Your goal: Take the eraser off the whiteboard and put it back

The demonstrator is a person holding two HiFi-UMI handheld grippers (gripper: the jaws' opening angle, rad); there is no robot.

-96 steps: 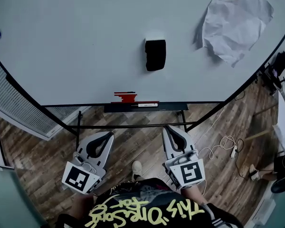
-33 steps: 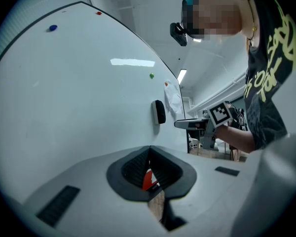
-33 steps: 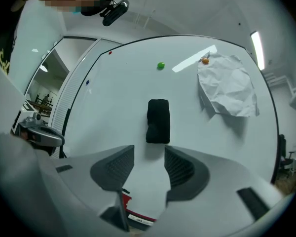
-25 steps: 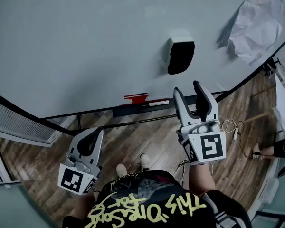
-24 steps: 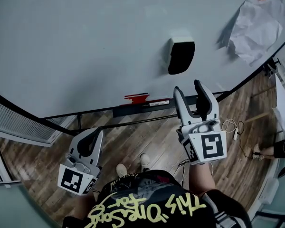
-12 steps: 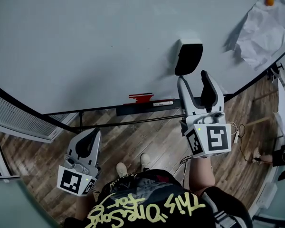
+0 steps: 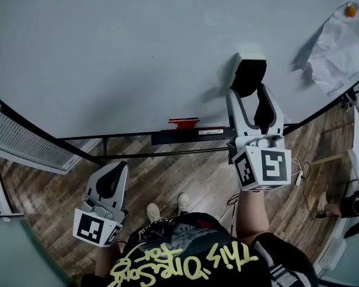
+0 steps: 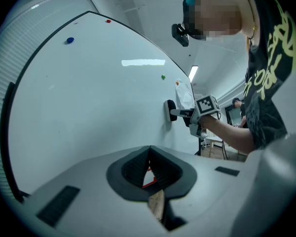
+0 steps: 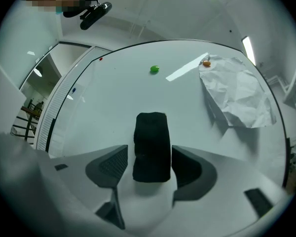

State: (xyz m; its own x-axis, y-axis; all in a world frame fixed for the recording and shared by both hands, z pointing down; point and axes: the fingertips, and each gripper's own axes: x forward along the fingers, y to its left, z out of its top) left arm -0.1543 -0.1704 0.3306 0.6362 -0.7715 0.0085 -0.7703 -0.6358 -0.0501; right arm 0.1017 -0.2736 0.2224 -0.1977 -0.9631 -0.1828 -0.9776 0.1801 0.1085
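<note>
- Whiteboard (image 7: 107, 52): stands upright over a wood floor.
- Crumpled paper sheet (image 7: 341, 46): fixed to the board's right part under an orange magnet (image 7: 350, 10).
- Right gripper (image 7: 249, 89): up at the board; jaws spread wide, just been opening, one on each side of the eraser (image 9: 151, 147) without pinching it.
- Left gripper (image 7: 115, 169): low, well apart from the board; jaws pressed together, empty.
- Eraser: black, stuck on the board face, left of the paper.

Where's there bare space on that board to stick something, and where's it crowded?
Bare: the whiteboard's whole left stretch, from the eraser to the blue magnet. Crowded: the right, where crumpled paper hangs beside the eraser.
</note>
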